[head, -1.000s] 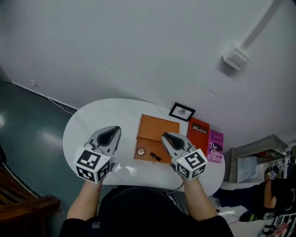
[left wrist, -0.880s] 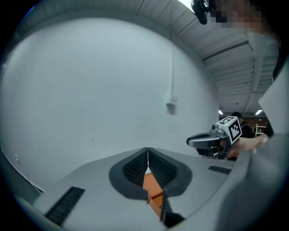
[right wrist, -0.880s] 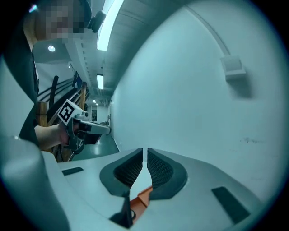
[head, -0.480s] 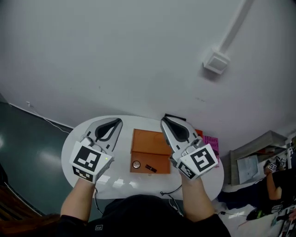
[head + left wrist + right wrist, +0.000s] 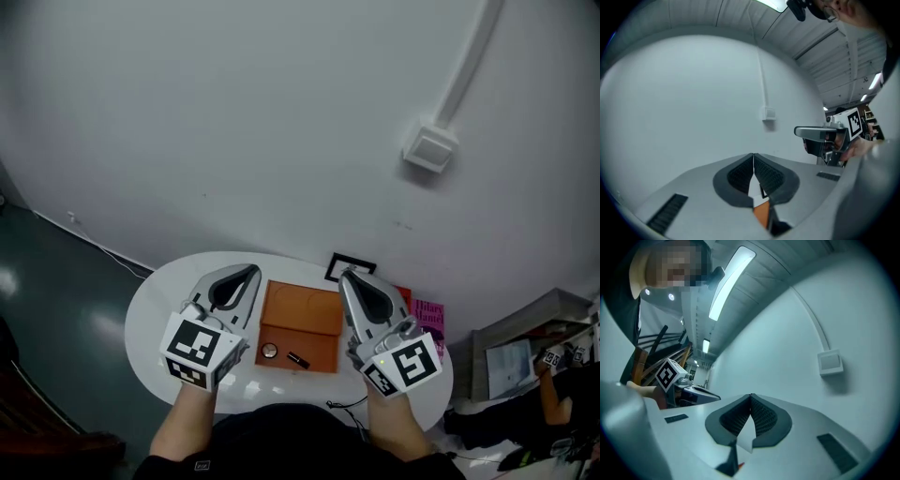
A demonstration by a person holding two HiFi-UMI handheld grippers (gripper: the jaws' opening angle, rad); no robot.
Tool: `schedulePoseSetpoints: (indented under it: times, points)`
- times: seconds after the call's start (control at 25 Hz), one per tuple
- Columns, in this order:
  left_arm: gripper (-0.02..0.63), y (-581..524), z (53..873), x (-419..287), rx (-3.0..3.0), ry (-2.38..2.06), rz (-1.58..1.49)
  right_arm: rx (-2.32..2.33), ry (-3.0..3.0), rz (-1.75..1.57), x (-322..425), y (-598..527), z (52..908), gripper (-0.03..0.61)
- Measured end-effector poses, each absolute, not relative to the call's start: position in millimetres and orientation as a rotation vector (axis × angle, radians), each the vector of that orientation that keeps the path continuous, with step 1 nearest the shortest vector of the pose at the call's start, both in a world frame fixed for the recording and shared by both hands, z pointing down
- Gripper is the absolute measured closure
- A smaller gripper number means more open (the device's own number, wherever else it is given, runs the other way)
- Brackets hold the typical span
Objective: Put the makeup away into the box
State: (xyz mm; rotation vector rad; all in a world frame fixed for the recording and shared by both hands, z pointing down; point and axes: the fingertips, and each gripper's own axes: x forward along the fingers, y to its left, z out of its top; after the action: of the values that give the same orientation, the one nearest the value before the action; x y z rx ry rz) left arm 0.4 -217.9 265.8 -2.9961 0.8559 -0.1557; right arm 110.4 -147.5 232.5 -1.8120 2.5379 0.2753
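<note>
1. We hold both grippers up over the white table (image 5: 155, 309), pointing roughly level at the bare wall (image 5: 234, 141). Neither is within reach of anything.
2. The left gripper (image 5: 251, 272) has its jaws pressed together with nothing between the ribbed pads. Its own view shows only a sliver of the table and the orange below them.
3. The right gripper (image 5: 345, 275) is likewise closed and empty.
4. The orange box (image 5: 302, 309) lies flat in the middle of the table, between the two grippers and well below them.
5. A round compact (image 5: 270, 351) and a small black tube (image 5: 298, 360) (a lipstick, we think) lie side by side on the box's near half, apart from each other.
6. Since the makeup sits inside the box's outline and our grippers carry nothing, we judge the putting-away is done or nearly so, and the raised, closed jaws suit a rest pose.
7. A framed picture (image 5: 337, 267) and books (image 5: 427, 314) sit at the table's far right, outside the job.
</note>
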Motion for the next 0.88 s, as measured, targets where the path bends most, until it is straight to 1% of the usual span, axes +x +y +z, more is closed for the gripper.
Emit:
schedulePoseSetpoints:
  times: [0.2, 0.56, 0.88]
  points:
    - [0.600, -210, 292, 5, -3.038, 0.886, -0.220, -1.863, 2.481, 0.206, 140, -137, 249, 0.543]
    - [0.600, -203, 274, 24, -3.010, 0.864, -0.148, -1.873, 2.528, 0.224, 135, -138, 256, 0.544]
    - [0.600, -195, 274, 26, -3.013, 0.858, -0.129, -1.898, 2.525, 0.194, 140, -124, 266, 0.543]
